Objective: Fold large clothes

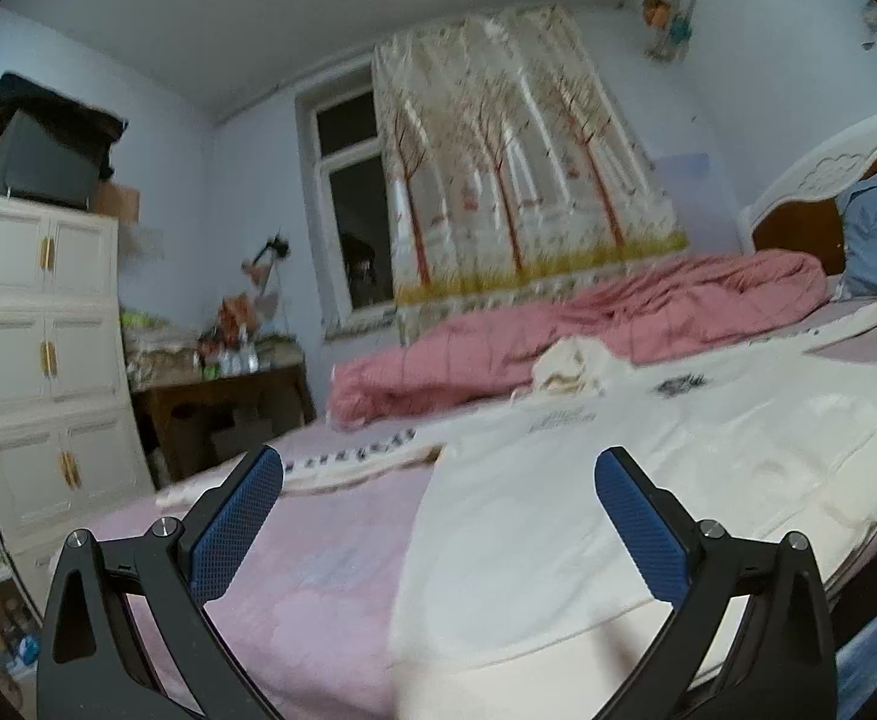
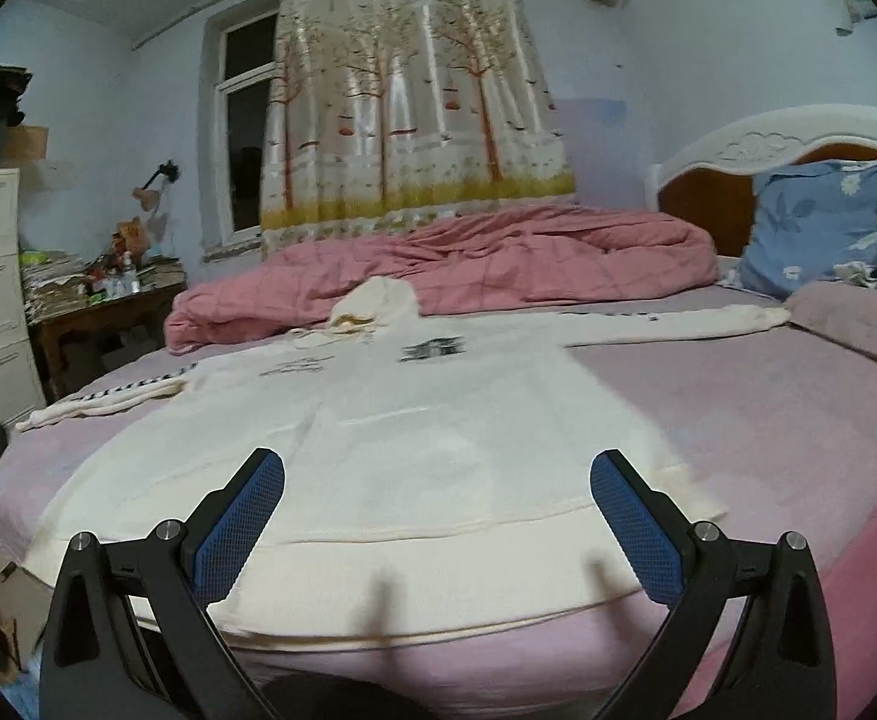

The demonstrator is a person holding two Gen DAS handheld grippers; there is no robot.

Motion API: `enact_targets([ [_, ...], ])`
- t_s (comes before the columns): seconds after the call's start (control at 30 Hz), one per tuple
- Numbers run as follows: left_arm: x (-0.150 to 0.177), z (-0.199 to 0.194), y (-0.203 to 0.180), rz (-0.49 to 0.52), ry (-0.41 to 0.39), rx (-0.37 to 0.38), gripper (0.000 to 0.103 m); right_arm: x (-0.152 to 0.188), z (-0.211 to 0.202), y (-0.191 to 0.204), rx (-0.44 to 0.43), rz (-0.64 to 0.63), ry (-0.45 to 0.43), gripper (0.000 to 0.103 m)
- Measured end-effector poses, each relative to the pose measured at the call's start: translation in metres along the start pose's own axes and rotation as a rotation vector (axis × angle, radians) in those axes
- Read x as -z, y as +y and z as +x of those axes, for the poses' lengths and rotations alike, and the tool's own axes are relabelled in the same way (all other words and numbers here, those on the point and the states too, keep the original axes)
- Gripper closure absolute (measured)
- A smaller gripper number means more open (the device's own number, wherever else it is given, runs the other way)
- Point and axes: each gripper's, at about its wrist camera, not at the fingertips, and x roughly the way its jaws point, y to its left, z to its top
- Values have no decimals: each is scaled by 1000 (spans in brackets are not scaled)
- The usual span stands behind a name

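Cream knit hooded sweatshirt (image 2: pixel 390 438) lies spread flat, front up, on the pink-sheeted bed (image 2: pixel 738 408), sleeves out to both sides, hem nearest us. We judge it soft, limp and fairly light, best pinched at the hem corners. Left gripper (image 1: pixel 438 516) and right gripper (image 2: pixel 438 510) hover with jaws spread, holding nothing.

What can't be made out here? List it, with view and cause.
- Cream hoodie: chest print unreadable in both views, too small and blurred.
- Its right sleeve: cut off in left wrist view by the frame edge.
- Desk clutter: too small and blurred, both views.
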Motion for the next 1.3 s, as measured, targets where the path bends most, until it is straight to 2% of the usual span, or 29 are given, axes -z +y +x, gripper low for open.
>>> enact_targets([
  [0.1,17,13,19,-33,78,4,0,-1,9,-45,101,0,32,1],
  [0.17,33,26,25,-30,127,5,0,3,20,-72,134,26,72,4],
  [0.23,43,36,26,-23,172,-4,0,8,31,-94,130,68,109,7],
  [0.33,53,44,29,-70,211,38,0,19,48,-116,112,112,149,13],
  [0.4,59,44,27,-84,217,51,0,27,59,-121,100,116,169,20],
  [0.43,61,43,25,-84,218,41,4,30,64,-120,91,114,177,23],
  [0.47,63,40,24,-94,214,21,7,35,69,-120,75,115,190,31],
  [0.5,65,36,25,-116,206,20,11,40,72,-118,72,115,196,32],
  [0.57,68,29,27,-161,189,51,12,47,71,-112,100,90,163,32],
  [0.63,72,24,26,-169,215,94,12,53,68,-105,95,70,144,35],
  [0.77,92,25,26,-188,299,135,14,59,60,-103,53,79,130,58],
  [0.8,97,26,26,-203,317,148,16,58,60,-103,41,82,132,61],
  [0.83,104,28,26,-222,339,160,27,57,60,-103,41,92,133,65],
  [0.87,112,30,26,-245,359,173,36,56,62,-105,46,111,127,78],
  [0.9,118,33,26,-269,371,192,51,56,64,-105,45,127,123,86],
  [0.93,120,33,26,-299,355,213,66,55,65,-106,44,139,119,89],
  [1.0,112,25,23,-283,308,193,99,53,67,-104,49,153,101,96],
  [1.03,104,19,22,-255,271,181,99,51,65,-102,62,144,86,97],
  [1.1,85,11,28,-263,209,153,99,45,60,-95,94,109,47,98],
  [1.2,58,27,39,-282,221,137,99,27,56,-92,130,84,-10,98],
  [1.3,20,56,38,-238,188,112,99,-3,66,-89,168,84,-30,98],
])
